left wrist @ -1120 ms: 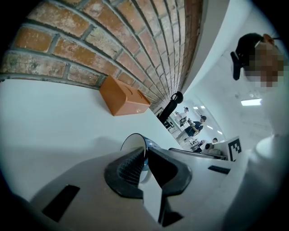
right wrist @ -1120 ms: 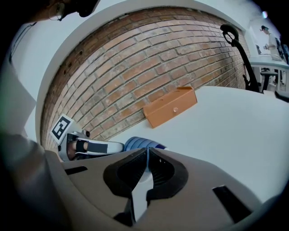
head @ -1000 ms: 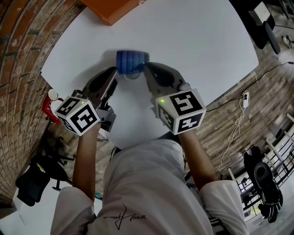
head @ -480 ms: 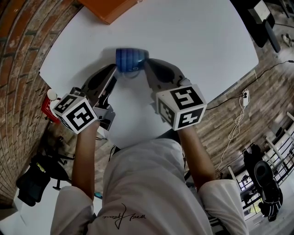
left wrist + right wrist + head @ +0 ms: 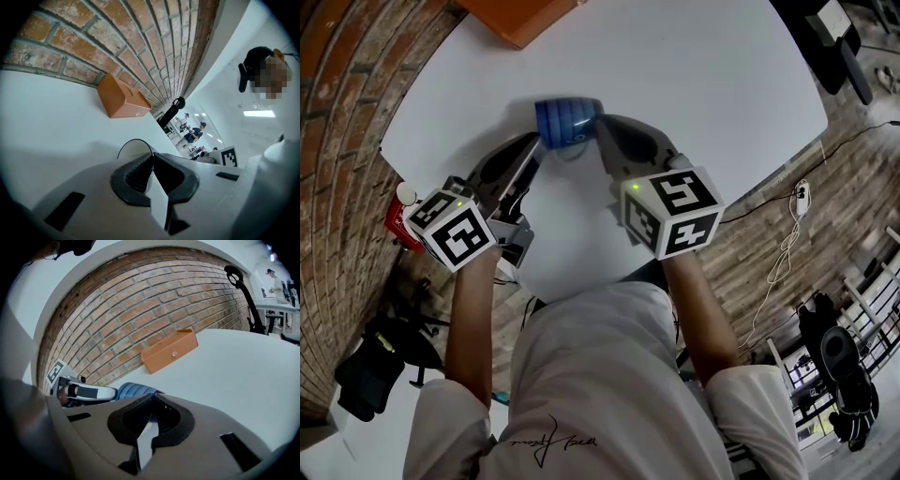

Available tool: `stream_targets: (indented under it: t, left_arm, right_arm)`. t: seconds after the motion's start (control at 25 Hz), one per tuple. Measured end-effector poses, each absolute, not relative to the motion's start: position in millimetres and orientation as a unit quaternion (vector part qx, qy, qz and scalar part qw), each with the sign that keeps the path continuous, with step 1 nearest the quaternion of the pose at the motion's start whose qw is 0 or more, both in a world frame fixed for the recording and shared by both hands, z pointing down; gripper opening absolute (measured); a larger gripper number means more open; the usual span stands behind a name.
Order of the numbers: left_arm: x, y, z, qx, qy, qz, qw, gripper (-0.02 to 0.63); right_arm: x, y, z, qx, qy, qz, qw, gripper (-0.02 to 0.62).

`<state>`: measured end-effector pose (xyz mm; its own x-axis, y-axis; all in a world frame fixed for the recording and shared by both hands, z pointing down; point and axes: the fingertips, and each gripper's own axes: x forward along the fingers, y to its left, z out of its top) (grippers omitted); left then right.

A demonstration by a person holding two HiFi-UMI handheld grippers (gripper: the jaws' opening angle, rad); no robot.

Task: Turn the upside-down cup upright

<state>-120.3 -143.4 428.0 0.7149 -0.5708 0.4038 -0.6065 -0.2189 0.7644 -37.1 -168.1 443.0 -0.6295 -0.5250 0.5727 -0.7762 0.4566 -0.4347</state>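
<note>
From the head view, the blue cup (image 5: 567,120) is at my 12 o'clock on the white table (image 5: 694,84), tipped over so its ribbed side faces up. My left gripper (image 5: 534,148) meets it from its 8 o'clock and my right gripper (image 5: 600,129) from its 4 o'clock, both touching the cup. An orange box (image 5: 520,19) lies at the table's far edge, at about 11 o'clock from the cup and well apart from it.

In the left gripper view, my left gripper (image 5: 151,157) is drawn narrow. The jaw tips come together on the cup's thin curved edge (image 5: 134,146), which arcs up toward 11 o'clock from the tips, with a sliver of blue between the pads. The orange box (image 5: 122,98) sits beyond at 11 o'clock, against the brick wall (image 5: 140,42). The marker cube of my right gripper (image 5: 227,156) shows at 3 o'clock.

In the right gripper view, my right gripper (image 5: 152,398) is narrow too, its tips closed at the cup's wall with blue showing in the gap behind them. The cup's ribbed body (image 5: 136,391) bulges just at 10 o'clock of the tips. My left gripper (image 5: 84,392) touches the cup's other side, at 9 o'clock. The orange box (image 5: 168,351) lies at 12 o'clock, along the brick wall (image 5: 140,319).
</note>
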Motion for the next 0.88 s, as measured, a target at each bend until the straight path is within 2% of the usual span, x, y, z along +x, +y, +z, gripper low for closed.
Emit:
stream_targets:
  t: [0.88]
  left_arm:
    - [-116.0,-146.5,421.1,0.783,-0.381,0.024,0.491,0.011]
  right_arm:
    - [-33.6,-168.9,445.9,0.396,-0.83,0.361,0.153,0.021]
